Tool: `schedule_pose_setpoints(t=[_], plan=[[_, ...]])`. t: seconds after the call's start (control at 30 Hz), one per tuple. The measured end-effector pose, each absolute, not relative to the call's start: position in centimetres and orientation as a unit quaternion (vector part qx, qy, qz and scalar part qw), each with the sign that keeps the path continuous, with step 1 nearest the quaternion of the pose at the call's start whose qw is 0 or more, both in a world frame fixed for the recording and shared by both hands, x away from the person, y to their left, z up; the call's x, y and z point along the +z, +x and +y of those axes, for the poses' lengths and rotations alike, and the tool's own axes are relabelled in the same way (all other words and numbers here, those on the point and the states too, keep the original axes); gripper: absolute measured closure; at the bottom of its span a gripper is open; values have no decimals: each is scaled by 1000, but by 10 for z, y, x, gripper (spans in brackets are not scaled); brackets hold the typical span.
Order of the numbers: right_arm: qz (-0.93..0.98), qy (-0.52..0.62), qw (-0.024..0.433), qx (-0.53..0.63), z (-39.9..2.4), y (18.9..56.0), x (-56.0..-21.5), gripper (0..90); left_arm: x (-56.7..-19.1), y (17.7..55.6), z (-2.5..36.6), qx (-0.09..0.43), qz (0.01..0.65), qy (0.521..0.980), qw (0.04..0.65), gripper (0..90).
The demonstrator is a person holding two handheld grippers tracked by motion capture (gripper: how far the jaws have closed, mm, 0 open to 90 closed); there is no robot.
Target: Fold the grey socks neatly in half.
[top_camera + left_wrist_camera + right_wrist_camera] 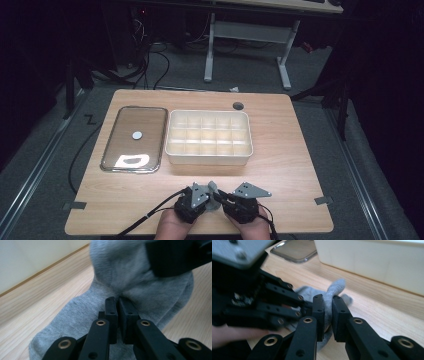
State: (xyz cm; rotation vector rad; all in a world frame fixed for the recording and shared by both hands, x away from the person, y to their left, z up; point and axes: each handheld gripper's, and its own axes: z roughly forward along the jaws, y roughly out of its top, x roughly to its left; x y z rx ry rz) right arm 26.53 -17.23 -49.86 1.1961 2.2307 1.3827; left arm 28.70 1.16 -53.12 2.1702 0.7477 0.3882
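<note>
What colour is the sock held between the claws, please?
Grey sock, clearest in the left gripper view.

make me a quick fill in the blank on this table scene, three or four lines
1. Both grippers' jaws are closed on a soft ____ fabric sock.
2. The white plastic organiser box with many compartments sits to the ____ of the clear flat lid.
3. Everything rests on a light ____ table.
4. The right gripper pinches a raised ____ of the sock.

Missing words: grey; right; wooden; fold
</note>
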Motion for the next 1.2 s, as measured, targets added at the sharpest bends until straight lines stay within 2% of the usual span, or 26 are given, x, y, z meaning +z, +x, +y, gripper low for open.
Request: schedule_pose_setpoints(t=[0.1,0.2,0.27,0.43,0.47,0.53,0.63,0.77,0.8,0.97,1.07,1.2], plan=[[759,422,126,479,-180,267,-500,832,-530,289,8,153,295,857,395,829],[759,426,129,476,-184,268,-502,832,-527,290,12,149,302,853,400,710],[756,429,132,475,-189,269,-503,831,-516,288,34,161,324,824,437,639],[757,432,132,473,-189,268,-504,830,-511,289,70,162,355,810,438,499],[758,429,135,472,-189,269,-505,830,-513,289,77,156,361,808,438,499],[758,431,136,471,-187,269,-504,829,-521,288,91,130,382,801,442,443],[760,427,143,468,-185,269,-504,827,-529,288,95,107,391,799,443,423],[766,423,150,461,-182,272,-501,826,-533,292,94,85,379,811,437,481],[770,419,157,454,-179,273,-499,825,-534,293,94,83,378,812,437,570],[775,423,166,439,-175,274,-498,822,-535,292,94,84,381,809,440,735],[776,425,173,433,-171,274,-497,822,-534,292,95,88,382,809,438,785],[778,424,185,424,-164,271,-494,823,-535,294,95,87,386,806,440,804]])
